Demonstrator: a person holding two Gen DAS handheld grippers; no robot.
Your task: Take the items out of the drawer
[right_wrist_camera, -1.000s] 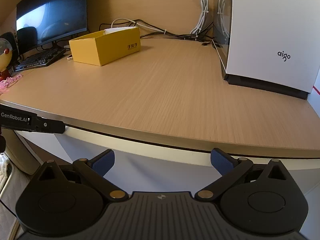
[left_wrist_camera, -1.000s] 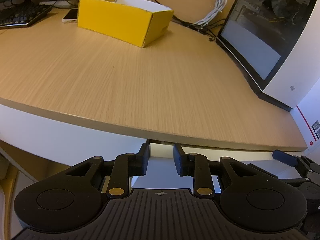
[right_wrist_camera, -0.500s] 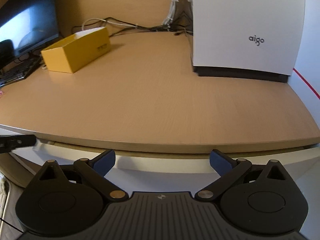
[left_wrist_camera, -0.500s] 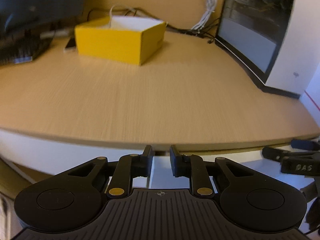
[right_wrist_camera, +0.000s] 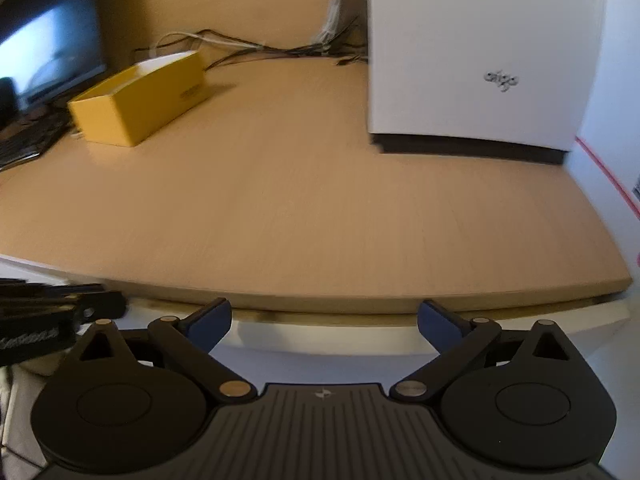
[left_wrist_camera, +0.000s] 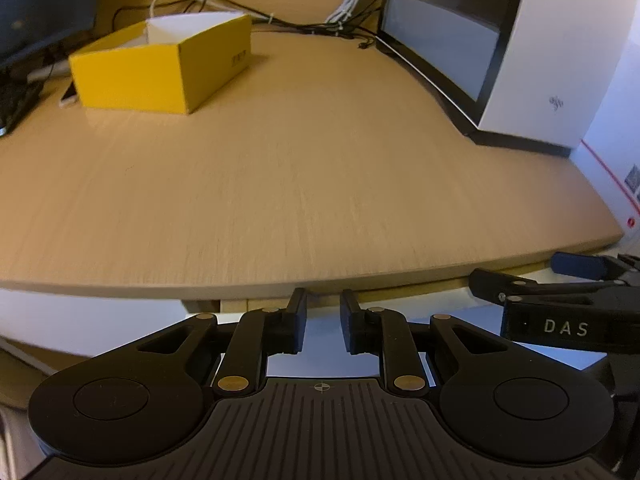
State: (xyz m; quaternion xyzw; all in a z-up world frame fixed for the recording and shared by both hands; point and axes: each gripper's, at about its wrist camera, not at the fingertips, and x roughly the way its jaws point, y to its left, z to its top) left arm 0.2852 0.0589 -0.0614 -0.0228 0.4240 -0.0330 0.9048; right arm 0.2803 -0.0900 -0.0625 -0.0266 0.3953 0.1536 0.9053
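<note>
The white drawer front [left_wrist_camera: 322, 354] sits just under the wooden desk edge [left_wrist_camera: 280, 280]; its inside and contents are hidden. My left gripper [left_wrist_camera: 323, 314] is at the drawer's top lip. Its jaws are closed to a narrow slot, and white drawer surface shows in the slot. My right gripper [right_wrist_camera: 326, 320] is open wide, its blue pads [right_wrist_camera: 212, 320] empty. It points at the same white front [right_wrist_camera: 320, 346] below the desk edge. The right gripper [left_wrist_camera: 516, 272] also shows at the right of the left wrist view. The left gripper [right_wrist_camera: 60, 312] shows at the left of the right wrist view.
A yellow open box [left_wrist_camera: 160, 72] stands at the back left of the desk [right_wrist_camera: 320, 208], with a phone [left_wrist_camera: 69, 95] and keyboard [right_wrist_camera: 24, 140] beyond it. A white computer case [right_wrist_camera: 480, 60] fills the back right. Cables [left_wrist_camera: 320, 26] run along the wall.
My left jaws have narrowed from a wider gap to a thin slot. Both views have swung, and the right gripper now sits closer beside the left one.
</note>
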